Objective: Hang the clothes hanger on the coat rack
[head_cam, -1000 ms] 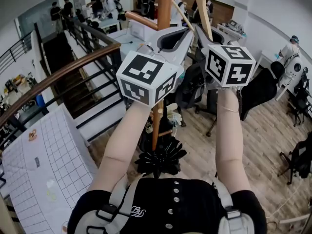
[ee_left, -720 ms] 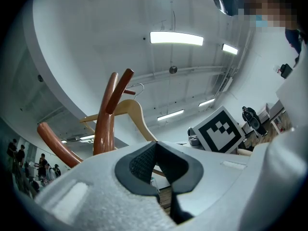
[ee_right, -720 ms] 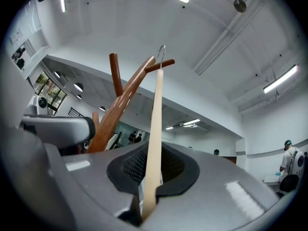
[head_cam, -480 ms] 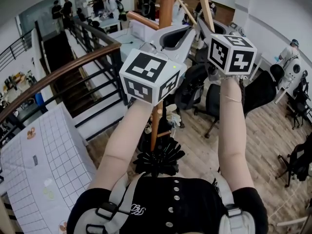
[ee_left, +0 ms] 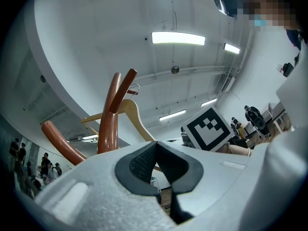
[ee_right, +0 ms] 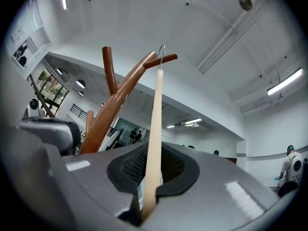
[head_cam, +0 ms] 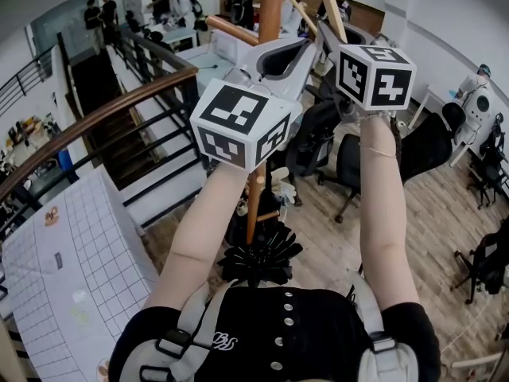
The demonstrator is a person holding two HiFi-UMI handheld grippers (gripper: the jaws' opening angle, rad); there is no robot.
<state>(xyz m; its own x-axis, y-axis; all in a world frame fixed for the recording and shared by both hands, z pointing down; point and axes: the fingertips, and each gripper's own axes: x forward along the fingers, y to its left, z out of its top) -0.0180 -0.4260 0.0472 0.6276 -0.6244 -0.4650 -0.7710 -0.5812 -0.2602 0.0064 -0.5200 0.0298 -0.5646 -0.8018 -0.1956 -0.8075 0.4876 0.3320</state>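
**Hanger raised to the rack.** The right gripper (ee_right: 150,153) pinches the pale wooden clothes hanger (ee_right: 155,114) edge-on. Its wire hook (ee_right: 161,49) meets a branch tip of the coat rack (ee_right: 113,107); whether it is seated cannot be told. The left gripper (ee_left: 155,150) is pressed together and empty, near the trunk. The hanger is judged light, stiff and smooth, best held on the wood. Below lie a wooden floor (head_cam: 445,213) and a stair railing (head_cam: 103,114), in an open office.

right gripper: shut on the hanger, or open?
Shut on it. Right gripper view: the right gripper has its pads pressed against both sides of the wooden clothes hanger, no gap showing.
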